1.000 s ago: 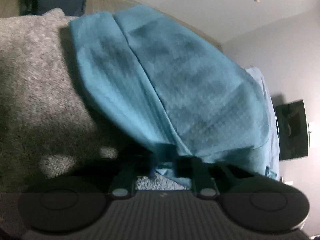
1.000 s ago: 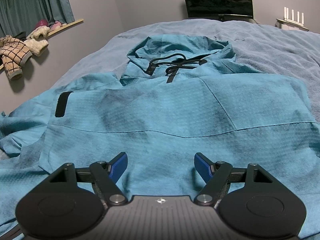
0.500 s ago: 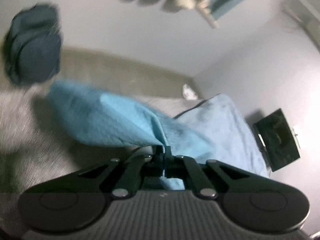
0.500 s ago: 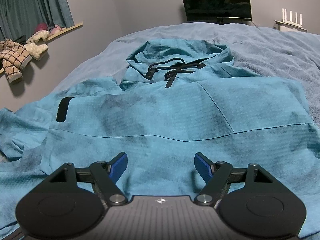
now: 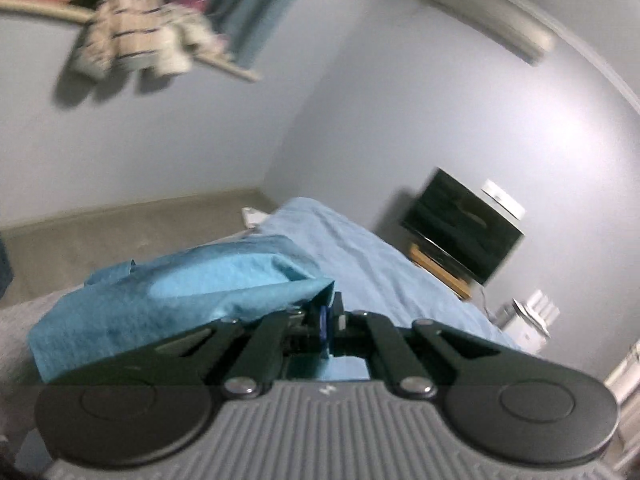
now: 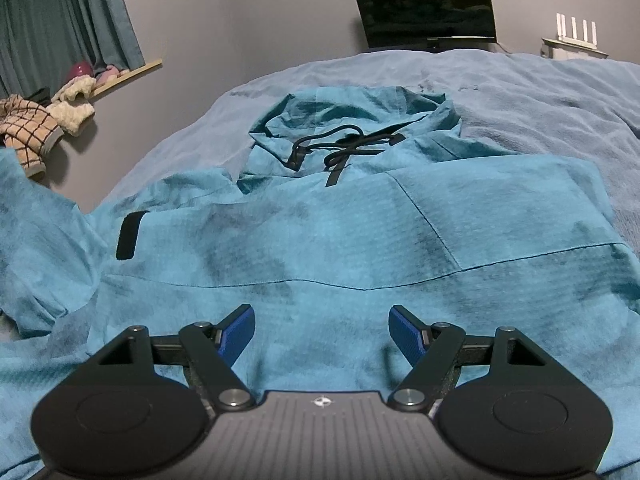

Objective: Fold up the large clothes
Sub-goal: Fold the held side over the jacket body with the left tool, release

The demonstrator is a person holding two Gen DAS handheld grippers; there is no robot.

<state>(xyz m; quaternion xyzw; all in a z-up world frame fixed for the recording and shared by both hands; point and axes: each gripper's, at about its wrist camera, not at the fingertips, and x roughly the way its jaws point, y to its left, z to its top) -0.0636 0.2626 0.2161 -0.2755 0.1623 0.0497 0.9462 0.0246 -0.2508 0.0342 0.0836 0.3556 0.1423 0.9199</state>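
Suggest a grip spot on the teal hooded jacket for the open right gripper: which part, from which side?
Probably the bottom hem of the teal hooded jacket, just below the right gripper. It lies flat on the blue bedspread, so come in low from the near side, one finger sliding under the edge. The left gripper is already shut on a raised part of the jacket, likely the sleeve.

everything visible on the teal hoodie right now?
The teal hoodie lies front up on the blue bedspread, hood towards the monitor. Thin, textured fabric with darker blotches; black drawstring loosely knotted at the neck, a black patch on one side, a seam across the chest. The left gripper is shut on a raised fold of it. The right gripper hangs open over the lower front.
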